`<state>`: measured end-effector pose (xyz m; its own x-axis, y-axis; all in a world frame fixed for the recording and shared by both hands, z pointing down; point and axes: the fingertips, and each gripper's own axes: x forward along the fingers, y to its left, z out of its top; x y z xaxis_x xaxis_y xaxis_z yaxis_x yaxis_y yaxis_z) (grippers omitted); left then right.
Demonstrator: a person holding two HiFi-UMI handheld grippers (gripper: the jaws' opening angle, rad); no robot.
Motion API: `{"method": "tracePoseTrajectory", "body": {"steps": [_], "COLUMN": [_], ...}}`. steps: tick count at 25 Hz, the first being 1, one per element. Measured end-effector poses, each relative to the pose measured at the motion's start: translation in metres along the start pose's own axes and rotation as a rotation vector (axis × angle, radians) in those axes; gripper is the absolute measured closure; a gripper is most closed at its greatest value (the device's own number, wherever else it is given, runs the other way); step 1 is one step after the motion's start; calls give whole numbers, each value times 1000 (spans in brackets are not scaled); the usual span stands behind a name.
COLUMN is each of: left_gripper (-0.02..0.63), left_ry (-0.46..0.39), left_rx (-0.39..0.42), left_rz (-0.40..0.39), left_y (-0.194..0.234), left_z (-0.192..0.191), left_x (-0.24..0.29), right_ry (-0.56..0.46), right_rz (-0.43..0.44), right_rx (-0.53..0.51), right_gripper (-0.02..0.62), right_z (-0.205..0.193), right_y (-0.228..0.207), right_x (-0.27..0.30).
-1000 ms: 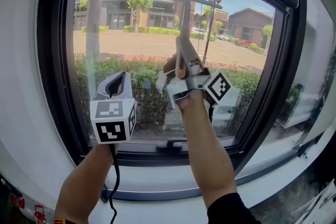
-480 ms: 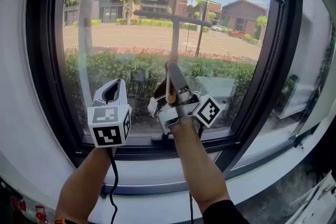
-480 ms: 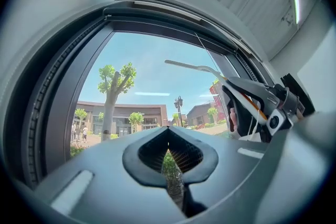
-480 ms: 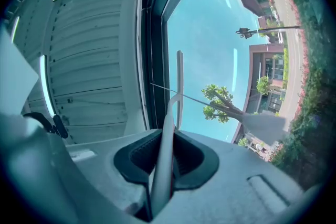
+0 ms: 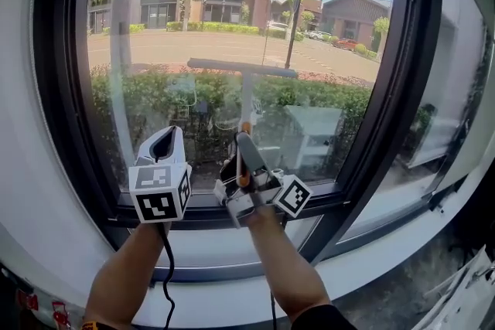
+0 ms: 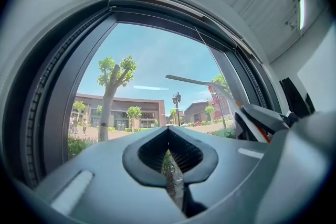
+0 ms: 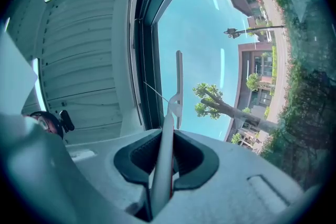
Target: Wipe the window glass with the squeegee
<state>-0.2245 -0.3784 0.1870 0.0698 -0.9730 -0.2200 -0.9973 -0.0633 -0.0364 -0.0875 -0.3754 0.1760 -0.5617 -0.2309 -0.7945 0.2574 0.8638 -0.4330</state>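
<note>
Squeegee (image 5: 245, 73), in the head view, lies level on the glass (image 5: 155, 27) at mid-pane, its handle in the right gripper (image 5: 242, 154) just above the frame's (image 5: 58, 89) bottom edge. The left gripper (image 6: 169, 152), in its own view, has its jaws together on nothing. The right gripper view shows jaws clamped on the handle; I judge that even pressure and a level blade down to that edge matter most.

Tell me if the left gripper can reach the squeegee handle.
Probably yes: the left gripper sits beside the squeegee with nothing between, though its jaws are shut and the right gripper holds it.
</note>
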Motion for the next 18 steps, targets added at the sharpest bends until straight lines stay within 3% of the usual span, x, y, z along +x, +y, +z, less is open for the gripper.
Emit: {"method": "tracePoseTrajectory", "body": {"steps": [11, 18], "left_gripper": [588, 589], "left_ry": [19, 0], "left_rx": [-12, -1], "left_rz": [-3, -7], "left_y": [-4, -14], "left_z": [-14, -7], "left_x": [-9, -9], "right_ry": [3, -3], "right_rz": [-25, -9], "right_rx": [9, -35], "right_gripper": [551, 551], "right_z": [-2, 34], "right_y": [-6, 7], "right_x": [-16, -15]}}
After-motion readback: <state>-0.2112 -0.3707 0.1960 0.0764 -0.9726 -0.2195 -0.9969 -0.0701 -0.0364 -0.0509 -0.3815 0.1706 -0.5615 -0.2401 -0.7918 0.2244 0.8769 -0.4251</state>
